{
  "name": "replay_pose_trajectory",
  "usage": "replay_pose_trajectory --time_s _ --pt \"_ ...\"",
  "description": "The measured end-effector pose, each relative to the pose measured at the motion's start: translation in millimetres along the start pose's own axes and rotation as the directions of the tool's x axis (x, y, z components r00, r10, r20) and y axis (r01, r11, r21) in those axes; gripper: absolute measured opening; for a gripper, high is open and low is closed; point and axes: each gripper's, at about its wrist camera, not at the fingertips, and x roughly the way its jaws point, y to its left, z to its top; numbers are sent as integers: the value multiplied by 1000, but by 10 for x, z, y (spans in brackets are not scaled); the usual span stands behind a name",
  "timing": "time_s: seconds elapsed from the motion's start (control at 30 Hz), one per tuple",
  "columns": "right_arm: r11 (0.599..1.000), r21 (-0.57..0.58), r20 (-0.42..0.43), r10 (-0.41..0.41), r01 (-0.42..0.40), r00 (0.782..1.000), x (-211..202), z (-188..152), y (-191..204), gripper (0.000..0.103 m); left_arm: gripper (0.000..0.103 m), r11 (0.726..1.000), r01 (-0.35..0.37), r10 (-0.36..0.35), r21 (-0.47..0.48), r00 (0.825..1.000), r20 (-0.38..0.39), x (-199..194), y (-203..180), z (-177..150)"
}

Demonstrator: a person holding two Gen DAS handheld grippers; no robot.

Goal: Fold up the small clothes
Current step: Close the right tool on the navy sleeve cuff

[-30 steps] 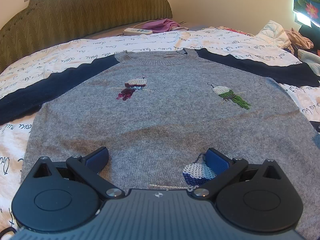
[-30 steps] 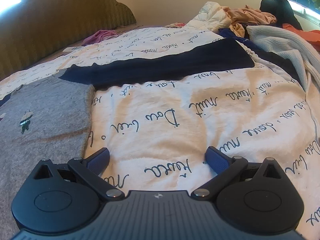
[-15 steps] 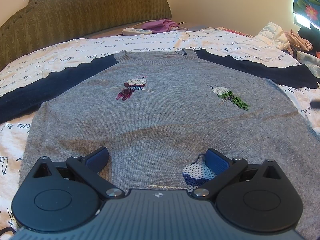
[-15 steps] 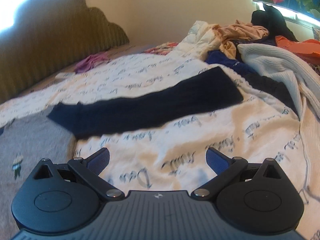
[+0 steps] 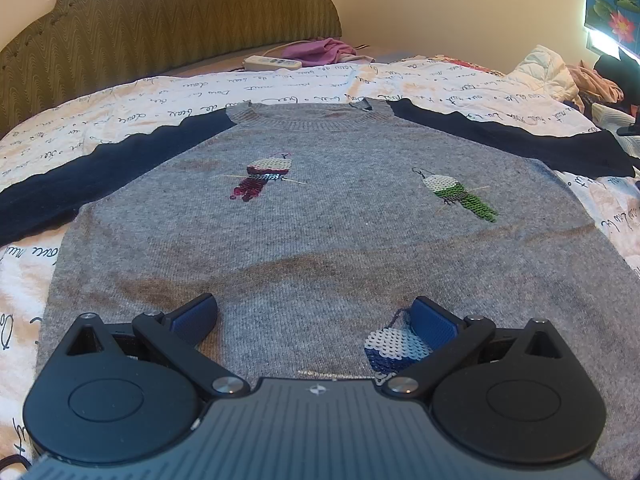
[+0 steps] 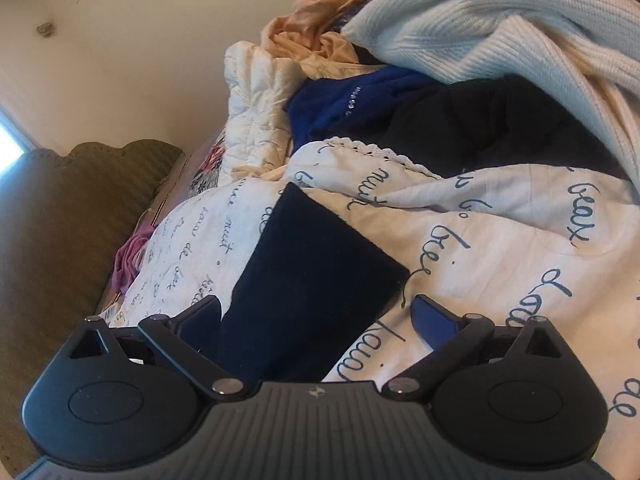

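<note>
A grey sweater [image 5: 320, 232] with navy sleeves lies face up and spread flat on a bed, over a cream quilt [image 5: 132, 100] printed with handwriting, its neckline toward the green headboard [image 5: 160, 20]. The left hand-held gripper [image 5: 316, 320] hovers low over the hem with its jaws spread wide and nothing between them, a beaded bird patch [image 5: 394, 350] just beside its right finger. The right hand-held gripper [image 6: 316, 320], also spread and empty, is tilted over the cuff end of the right navy sleeve [image 6: 304, 288], which runs between its fingers; whether the pads touch the cloth cannot be told. Close beyond the cuff sits a heap of unfolded laundry [image 6: 460, 92]. The likely next step is to pinch the cuff and carry the sleeve across the body. The risks: a shallow bite could let the thick knit slip free mid-carry, a deep one could catch the quilt beneath and drag it along, and a wide swing could snag the nearby heap.
</note>
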Motion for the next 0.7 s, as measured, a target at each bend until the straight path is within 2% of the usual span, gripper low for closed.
replay_pose_trajectory --time_s 0.1,0.17,0.23,0.3,0.33,0.37,0.43,0.53,0.63,0.7 --pt "1000 -4 37 -13 13 999 84 -20 0 92 103 1000 2 -2 -1 1000 -3 4 2 2" --pt "999 -30 63 -40 42 997 108 -19 33 80 103 1000 2 -2 0 1000 -3 4 -1 2" --pt "998 -44 82 -51 54 995 113 -9 53 73 103 1000 1 -1 0 1000 -3 3 0 2" --pt "996 -54 89 -61 66 994 147 31 54 56 103 1000 1 -1 0 1000 -3 3 0 1" --pt "995 -68 89 -70 76 994 159 47 59 32 103 1000 1 -1 0 1000 -3 3 0 1" --pt "994 -74 91 -74 80 993 153 62 61 14 103 1000 1 -1 0 1000 -3 4 -2 1" --pt "995 -73 113 -54 63 992 82 64 83 11 103 1000 2 -2 0 1000 -4 3 0 1" --pt "988 -144 147 -36 58 988 -41 20 279 9 103 1000 2 -2 0 1000 -4 4 0 0" --pt "973 -231 134 58 -25 989 -187 -99 635 9 103 1000 2 -2 -1 1000 -4 3 -3 -1" --pt "951 -284 83 150 -120 985 -259 -266 969 9 102 1000 4 -4 -2 1000 -5 5 3 0"
